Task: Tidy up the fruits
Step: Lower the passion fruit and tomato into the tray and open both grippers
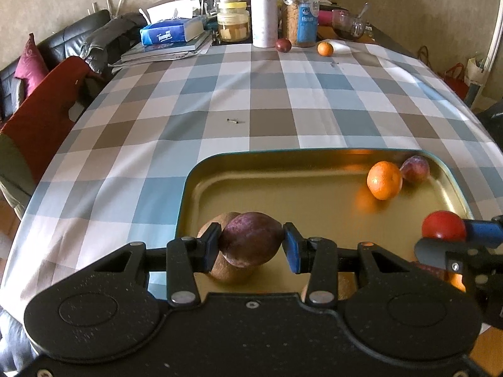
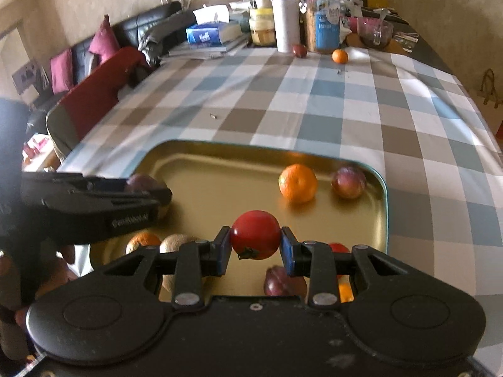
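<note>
Blue "Tempo" tissues [image 1: 171, 33] are seen at eleven o'clock while a plum [image 1: 251, 238] is clamped by the left gripper [image 1: 251, 245] and a tomato [image 2: 255, 234] by the right gripper [image 2: 255, 248].

Four plums: [image 2: 349, 182], [image 2: 300, 51], [image 1: 251, 239] and [image 2: 278, 281]. Three clear oranges: [image 2: 298, 183], [image 2: 340, 56], [image 2: 143, 241]. Two tomatoes: [image 2: 255, 235], [image 2: 339, 247]. One tan round fruit [image 2: 174, 242], one gold tray [image 2: 220, 185].
</note>
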A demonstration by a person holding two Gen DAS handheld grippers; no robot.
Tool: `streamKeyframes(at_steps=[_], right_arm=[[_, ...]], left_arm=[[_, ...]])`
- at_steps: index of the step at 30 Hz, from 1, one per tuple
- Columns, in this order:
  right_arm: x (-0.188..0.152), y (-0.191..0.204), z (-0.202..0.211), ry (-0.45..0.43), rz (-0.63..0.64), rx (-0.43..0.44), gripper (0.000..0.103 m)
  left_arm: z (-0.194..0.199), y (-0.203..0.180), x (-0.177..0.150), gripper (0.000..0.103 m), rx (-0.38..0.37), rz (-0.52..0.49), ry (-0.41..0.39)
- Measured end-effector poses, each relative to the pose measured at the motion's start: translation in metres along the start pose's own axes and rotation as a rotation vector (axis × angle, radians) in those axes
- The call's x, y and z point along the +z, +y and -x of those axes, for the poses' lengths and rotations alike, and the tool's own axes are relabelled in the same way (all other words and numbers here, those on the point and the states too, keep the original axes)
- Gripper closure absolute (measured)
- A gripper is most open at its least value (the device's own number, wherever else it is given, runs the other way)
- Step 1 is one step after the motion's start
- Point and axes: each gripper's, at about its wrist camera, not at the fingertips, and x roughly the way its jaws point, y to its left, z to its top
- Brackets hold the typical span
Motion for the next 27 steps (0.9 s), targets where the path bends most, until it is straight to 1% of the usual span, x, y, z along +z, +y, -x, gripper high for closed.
streamKeyframes(at_steps=[6, 13, 19, 23, 27], right_arm=[[-0.007, 0.004, 0.000, 0.015, 0.003, -0.012, 0.070], [-0.004, 0.008, 0.002, -0.017, 0.014, -0.031, 0.070], [0.008, 0.005, -0.004, -0.040, -0.012, -0.031, 0.070], [0.015, 0.003, -0.007, -0.053, -0.024, -0.037, 0.070], [0.020, 0.000, -0.011, -0.048, -0.023, -0.051, 0.070]], left_arm=[[0.002, 0.000, -0.003, 0.053, 0.006, -0.009, 0.015], [-0.001, -0.004, 0.000, 0.053, 0.018, -0.028, 0.018], [-0.008, -0.003, 0.015, 0.053, -0.007, -0.018, 0.017], [-0.015, -0.006, 0.025, 0.053, -0.007, -0.026, 0.015], [-0.022, -0.009, 0.033, 0.053, -0.025, -0.032, 0.035]])
